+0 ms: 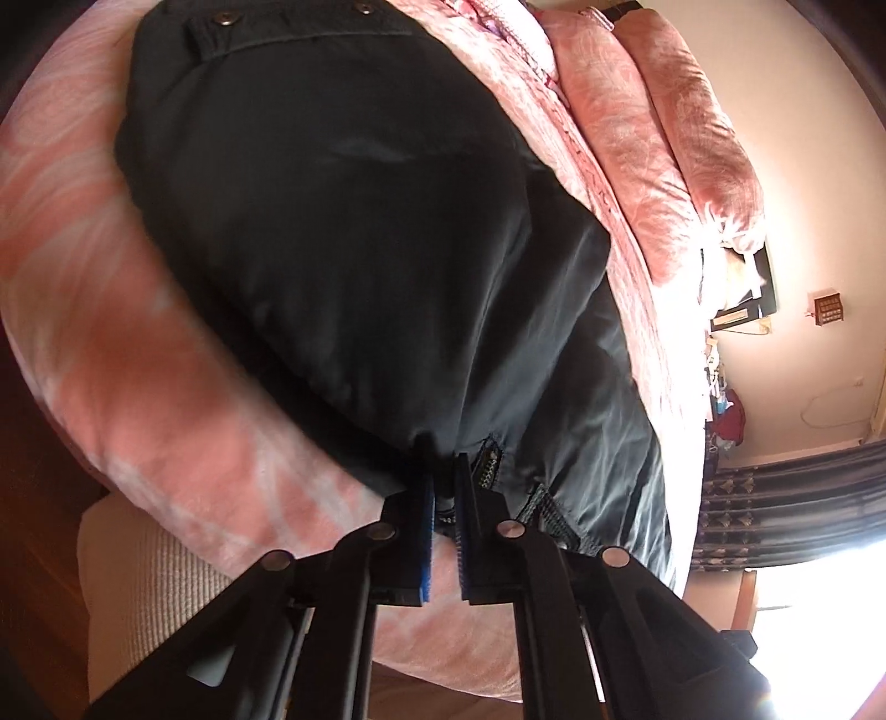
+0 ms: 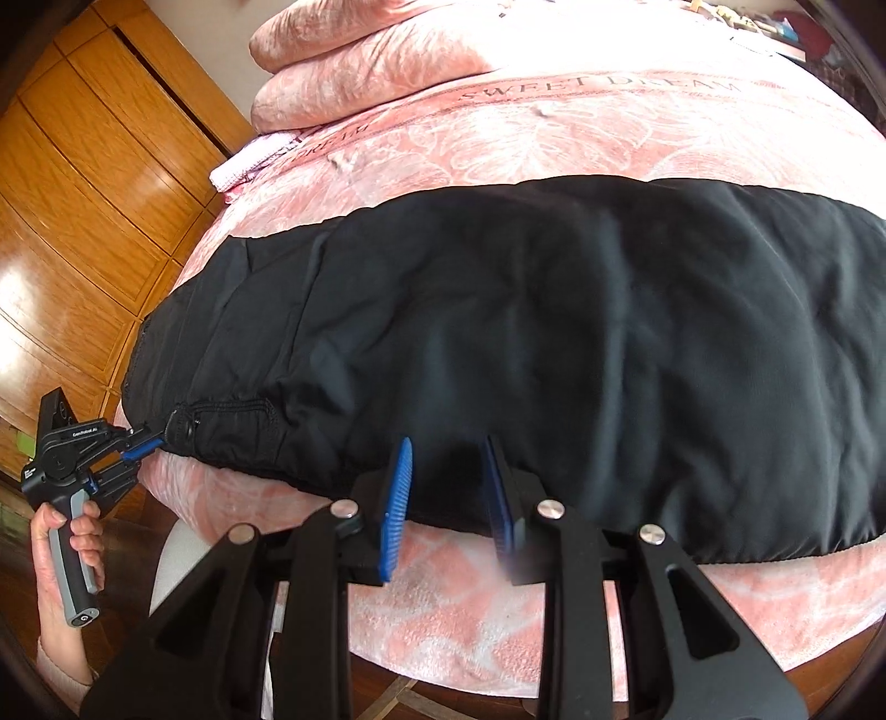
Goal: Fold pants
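Note:
Black pants (image 2: 554,332) lie flat across a pink bed, also filling the left wrist view (image 1: 360,249). My left gripper (image 1: 443,471) is shut on the pants' waistband edge near the zipper; it also shows in the right wrist view (image 2: 149,440) at the pants' left end, held by a hand. My right gripper (image 2: 446,482) is open, its blue pads (image 2: 396,498) standing on either side of the near edge of the pants without closing on it.
The pink bedspread (image 2: 498,138) covers the bed, with folded pink quilts (image 2: 360,50) at the back. A wooden wardrobe (image 2: 83,194) stands left. A white cushion (image 1: 133,581) sits below the bed edge. Curtains and a bright window (image 1: 775,498) are right.

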A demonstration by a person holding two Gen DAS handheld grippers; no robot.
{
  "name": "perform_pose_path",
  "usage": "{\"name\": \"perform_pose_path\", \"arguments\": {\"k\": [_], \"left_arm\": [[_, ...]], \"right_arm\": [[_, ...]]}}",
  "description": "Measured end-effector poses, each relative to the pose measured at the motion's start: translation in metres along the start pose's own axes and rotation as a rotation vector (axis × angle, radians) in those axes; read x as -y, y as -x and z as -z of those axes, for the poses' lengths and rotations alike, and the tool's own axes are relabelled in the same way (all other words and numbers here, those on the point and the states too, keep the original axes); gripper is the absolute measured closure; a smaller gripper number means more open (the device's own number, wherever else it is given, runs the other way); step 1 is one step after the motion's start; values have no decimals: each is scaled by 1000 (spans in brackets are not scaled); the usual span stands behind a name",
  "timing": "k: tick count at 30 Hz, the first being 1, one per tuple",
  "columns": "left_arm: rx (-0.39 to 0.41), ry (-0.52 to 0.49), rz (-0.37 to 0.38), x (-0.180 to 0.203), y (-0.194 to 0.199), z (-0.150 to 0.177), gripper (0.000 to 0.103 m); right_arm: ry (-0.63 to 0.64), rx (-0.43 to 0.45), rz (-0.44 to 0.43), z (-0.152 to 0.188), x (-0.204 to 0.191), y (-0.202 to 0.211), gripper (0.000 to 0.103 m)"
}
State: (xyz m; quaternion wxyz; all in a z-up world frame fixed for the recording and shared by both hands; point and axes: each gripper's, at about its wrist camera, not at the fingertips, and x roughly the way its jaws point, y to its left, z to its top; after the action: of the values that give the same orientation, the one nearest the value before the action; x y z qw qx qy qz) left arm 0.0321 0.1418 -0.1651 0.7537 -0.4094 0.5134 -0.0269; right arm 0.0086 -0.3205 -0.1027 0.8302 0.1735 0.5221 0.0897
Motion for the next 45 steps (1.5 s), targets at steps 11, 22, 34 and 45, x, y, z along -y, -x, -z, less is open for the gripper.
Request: {"name": "perform_pose_path", "arguments": {"k": [11, 22, 34, 45], "left_arm": [[177, -153, -165, 7, 49, -30, 20], [154, 18, -191, -36, 31, -77, 70], [135, -119, -259, -28, 31, -69, 98], [216, -501, -366, 77, 20, 18, 73]], "right_arm": [[12, 5, 10, -4, 2, 1, 76], [46, 3, 30, -4, -10, -2, 76], [24, -17, 84, -4, 2, -5, 78], [-35, -12, 137, 9, 23, 24, 75]]}}
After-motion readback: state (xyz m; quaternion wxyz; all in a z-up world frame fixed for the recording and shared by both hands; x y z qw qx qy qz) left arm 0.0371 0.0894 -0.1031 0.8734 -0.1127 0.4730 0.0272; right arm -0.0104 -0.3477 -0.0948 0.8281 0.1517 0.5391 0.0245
